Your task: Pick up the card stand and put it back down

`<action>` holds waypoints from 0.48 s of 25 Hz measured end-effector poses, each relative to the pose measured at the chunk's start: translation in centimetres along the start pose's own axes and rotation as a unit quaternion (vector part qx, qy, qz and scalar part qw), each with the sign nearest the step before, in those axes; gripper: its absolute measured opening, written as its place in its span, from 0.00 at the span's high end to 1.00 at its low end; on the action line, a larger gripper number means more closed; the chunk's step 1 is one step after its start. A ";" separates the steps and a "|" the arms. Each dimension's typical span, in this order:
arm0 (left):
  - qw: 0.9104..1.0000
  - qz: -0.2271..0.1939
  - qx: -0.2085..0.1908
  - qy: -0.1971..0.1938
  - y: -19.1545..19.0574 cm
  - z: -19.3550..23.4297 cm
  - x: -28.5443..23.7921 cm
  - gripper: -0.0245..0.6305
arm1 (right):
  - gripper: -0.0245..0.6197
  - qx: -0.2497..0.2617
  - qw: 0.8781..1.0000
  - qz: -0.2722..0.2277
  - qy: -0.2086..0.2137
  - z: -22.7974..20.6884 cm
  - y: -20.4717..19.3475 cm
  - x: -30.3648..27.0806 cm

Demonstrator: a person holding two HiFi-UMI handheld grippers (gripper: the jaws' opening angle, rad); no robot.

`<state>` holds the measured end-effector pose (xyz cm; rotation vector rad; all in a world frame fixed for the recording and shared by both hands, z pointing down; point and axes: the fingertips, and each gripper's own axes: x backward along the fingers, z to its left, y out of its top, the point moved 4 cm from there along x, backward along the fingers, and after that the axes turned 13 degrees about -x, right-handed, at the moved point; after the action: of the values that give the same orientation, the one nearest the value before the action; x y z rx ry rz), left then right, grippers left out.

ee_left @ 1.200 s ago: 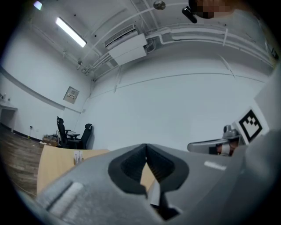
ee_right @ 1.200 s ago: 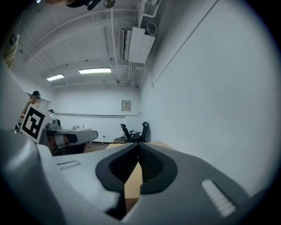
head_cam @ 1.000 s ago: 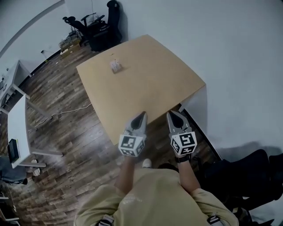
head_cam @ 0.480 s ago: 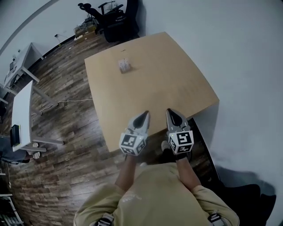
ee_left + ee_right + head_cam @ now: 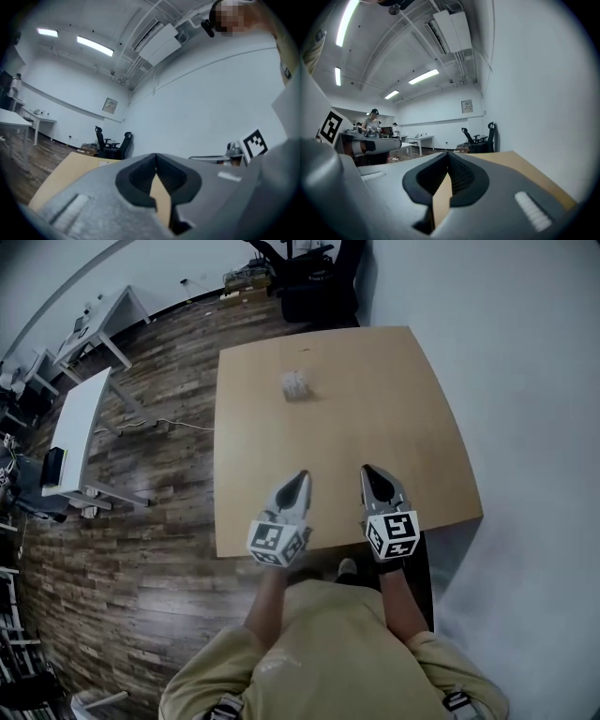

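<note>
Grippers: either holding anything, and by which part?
Nothing held. Left gripper and right gripper are shut, empty; card stand sits apart on the table.

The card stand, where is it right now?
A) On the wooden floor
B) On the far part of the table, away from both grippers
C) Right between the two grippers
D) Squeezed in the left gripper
B: the card stand sits alone on the far part of the table, well beyond the left gripper and the right gripper, which are both shut and hold nothing.
</note>
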<state>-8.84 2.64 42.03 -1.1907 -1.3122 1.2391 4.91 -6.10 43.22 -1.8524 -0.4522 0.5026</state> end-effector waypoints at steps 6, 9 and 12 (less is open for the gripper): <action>0.998 0.053 0.004 0.041 -4.5 1.5 -0.3 0.96 | 0.95 -0.032 0.996 0.056 0.063 -0.7 -4.5 -4.4; 0.997 0.067 0.005 0.046 -5.5 2.4 -0.7 0.96 | 0.95 -0.025 0.994 0.061 0.090 -0.2 -4.6 -6.4; 0.997 0.073 -0.002 0.027 -6.3 3.8 -2.1 0.96 | 0.96 -0.028 0.993 0.066 0.091 -0.8 -5.0 -8.9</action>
<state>-12.69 0.10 48.16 -1.3324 -1.2068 1.2987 -2.44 -9.91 49.25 -1.9704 -0.2228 0.4083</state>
